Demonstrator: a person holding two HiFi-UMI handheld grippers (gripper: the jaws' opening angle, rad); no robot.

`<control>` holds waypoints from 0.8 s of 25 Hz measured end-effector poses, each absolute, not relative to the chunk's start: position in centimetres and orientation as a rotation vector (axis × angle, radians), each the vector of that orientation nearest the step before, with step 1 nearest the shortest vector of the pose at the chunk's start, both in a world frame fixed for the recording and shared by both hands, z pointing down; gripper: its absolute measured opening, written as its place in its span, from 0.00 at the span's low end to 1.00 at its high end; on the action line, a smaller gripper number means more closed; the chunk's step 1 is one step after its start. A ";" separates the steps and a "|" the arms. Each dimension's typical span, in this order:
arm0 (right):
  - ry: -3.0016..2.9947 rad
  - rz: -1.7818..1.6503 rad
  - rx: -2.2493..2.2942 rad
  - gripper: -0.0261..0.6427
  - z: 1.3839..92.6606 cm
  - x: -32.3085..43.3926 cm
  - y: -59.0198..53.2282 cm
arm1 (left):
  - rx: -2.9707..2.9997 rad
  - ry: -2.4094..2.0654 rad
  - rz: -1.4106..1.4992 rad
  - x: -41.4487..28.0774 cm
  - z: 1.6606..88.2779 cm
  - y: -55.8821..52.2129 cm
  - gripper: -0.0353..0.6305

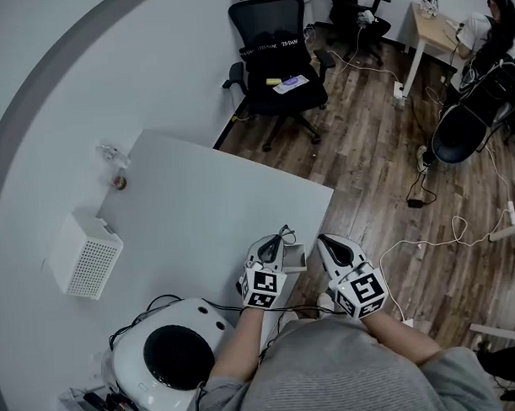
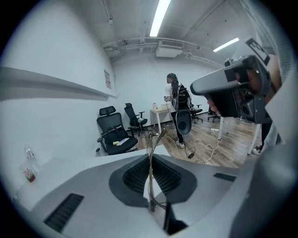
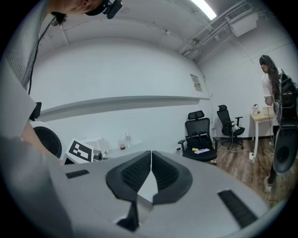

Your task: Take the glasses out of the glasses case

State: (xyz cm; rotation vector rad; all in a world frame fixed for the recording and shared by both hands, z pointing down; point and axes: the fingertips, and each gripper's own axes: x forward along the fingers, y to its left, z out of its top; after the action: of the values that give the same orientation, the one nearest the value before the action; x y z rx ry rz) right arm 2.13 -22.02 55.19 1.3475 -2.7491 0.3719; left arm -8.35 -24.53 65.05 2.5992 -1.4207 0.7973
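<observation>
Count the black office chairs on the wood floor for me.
2. One chair stands just past the table's far edge; the second chair sits behind it near the desk. A dark rounded shape at right may be a third.

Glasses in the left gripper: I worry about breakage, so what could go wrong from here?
The left gripper clamps the glasses by a thin bit of frame; they could slip or bend. They hang near the table edge, so a drop might reach the wood floor.
</observation>
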 end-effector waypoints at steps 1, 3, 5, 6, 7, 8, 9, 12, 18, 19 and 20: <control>-2.749 0.372 1.347 0.06 55.2 2.1 -22.0 | 2.597 -1.428 0.762 -8.3 64.7 -24.6 0.10; -2.750 0.372 1.346 0.06 55.1 2.1 -22.2 | 2.591 -1.444 0.700 -8.3 63.9 -24.9 0.10; -2.751 0.372 1.344 0.06 54.9 2.1 -22.4 | 2.597 -1.451 0.660 -8.1 63.0 -25.2 0.10; -2.750 0.372 1.343 0.06 54.8 2.1 -22.4 | 2.603 -1.452 0.647 -7.9 62.6 -25.3 0.10; -2.750 0.372 1.342 0.06 54.8 2.1 -22.5 | 2.611 -1.451 0.637 -7.8 62.3 -25.4 0.10; -2.749 0.371 1.342 0.06 54.8 2.1 -22.5 | 2.618 -1.451 0.630 -7.7 62.1 -25.4 0.10; -2.750 0.370 1.342 0.06 54.7 2.1 -22.5 | 2.621 -1.453 0.622 -7.6 62.0 -25.5 0.10; -2.750 0.367 1.344 0.06 54.7 2.0 -22.5 | 2.624 -1.458 0.595 -7.6 61.6 -25.4 0.10; -2.755 0.363 1.339 0.06 54.6 2.1 -22.2 | 2.626 -1.474 0.560 -7.6 61.0 -25.2 0.10; -2.756 0.361 1.338 0.06 54.6 2.0 -22.2 | 2.629 -1.477 0.545 -7.6 60.8 -25.2 0.10; -2.757 0.360 1.338 0.06 54.5 2.0 -22.1 | 2.633 -1.479 0.528 -7.6 60.4 -25.1 0.10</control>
State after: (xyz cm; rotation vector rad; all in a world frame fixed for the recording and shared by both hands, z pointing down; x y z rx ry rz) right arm 1.98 -22.15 54.55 1.3382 -2.7567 0.3596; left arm -7.56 -25.12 60.45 2.6330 -1.4795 0.5278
